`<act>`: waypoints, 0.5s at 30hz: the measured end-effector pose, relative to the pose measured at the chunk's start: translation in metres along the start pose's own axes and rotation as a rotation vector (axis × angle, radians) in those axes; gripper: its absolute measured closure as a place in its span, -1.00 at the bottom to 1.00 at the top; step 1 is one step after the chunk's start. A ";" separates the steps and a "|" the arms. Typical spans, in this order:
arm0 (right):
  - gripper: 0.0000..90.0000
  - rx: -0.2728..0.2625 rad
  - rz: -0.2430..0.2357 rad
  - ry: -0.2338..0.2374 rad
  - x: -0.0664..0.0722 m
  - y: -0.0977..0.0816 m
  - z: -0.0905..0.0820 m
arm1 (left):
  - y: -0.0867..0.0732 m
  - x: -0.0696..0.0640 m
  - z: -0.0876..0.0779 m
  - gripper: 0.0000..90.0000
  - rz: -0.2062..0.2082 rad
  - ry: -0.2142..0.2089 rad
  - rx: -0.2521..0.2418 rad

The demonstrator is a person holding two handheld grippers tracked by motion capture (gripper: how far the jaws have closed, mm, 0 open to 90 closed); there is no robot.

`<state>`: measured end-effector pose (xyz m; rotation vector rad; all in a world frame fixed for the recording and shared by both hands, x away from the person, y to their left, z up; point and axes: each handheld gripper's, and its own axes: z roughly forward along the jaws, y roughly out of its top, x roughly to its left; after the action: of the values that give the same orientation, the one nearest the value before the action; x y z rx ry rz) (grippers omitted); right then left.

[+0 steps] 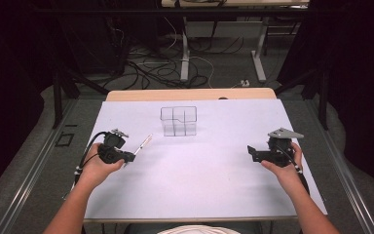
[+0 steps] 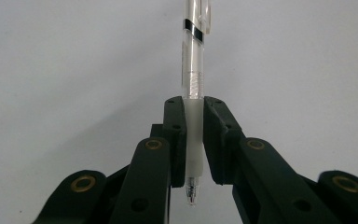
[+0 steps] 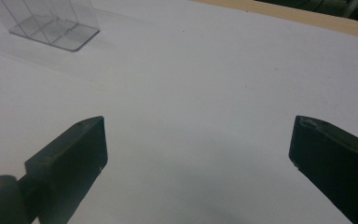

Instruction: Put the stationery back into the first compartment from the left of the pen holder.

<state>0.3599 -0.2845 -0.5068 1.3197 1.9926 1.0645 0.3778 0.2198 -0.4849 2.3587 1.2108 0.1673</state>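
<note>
A clear pen (image 2: 194,70) with a white grip sleeve and a black band is clamped between the jaws of my left gripper (image 2: 195,109); its tip points back toward the camera. In the high view the pen (image 1: 143,144) sticks out up and to the right from the left gripper (image 1: 129,156), just above the white table top. A clear plastic organizer (image 1: 178,121) with several compartments stands at the back middle of the sheet and appears at the top left of the right gripper view as the organizer (image 3: 51,21). My right gripper (image 3: 198,144) is open over bare table, seen from above as the right gripper (image 1: 250,152).
The white sheet (image 1: 204,180) covers a wooden table whose far edge (image 1: 190,94) shows behind it. Beyond lie a dark floor with cables and metal table legs (image 1: 185,53). Dark rails run along both sides of the table.
</note>
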 end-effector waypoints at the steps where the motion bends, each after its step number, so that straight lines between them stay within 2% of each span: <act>1: -0.91 0.000 -0.013 0.003 0.001 0.000 0.000 | 0.001 -0.001 0.000 0.77 0.012 0.001 0.004; 15: -0.96 -0.022 -0.134 0.075 0.032 0.012 0.001 | 0.010 -0.028 0.005 0.77 0.078 -0.041 0.004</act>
<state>0.3540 -0.2524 -0.4970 1.1325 2.0862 1.0840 0.3694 0.1910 -0.4815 2.4023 1.1017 0.1420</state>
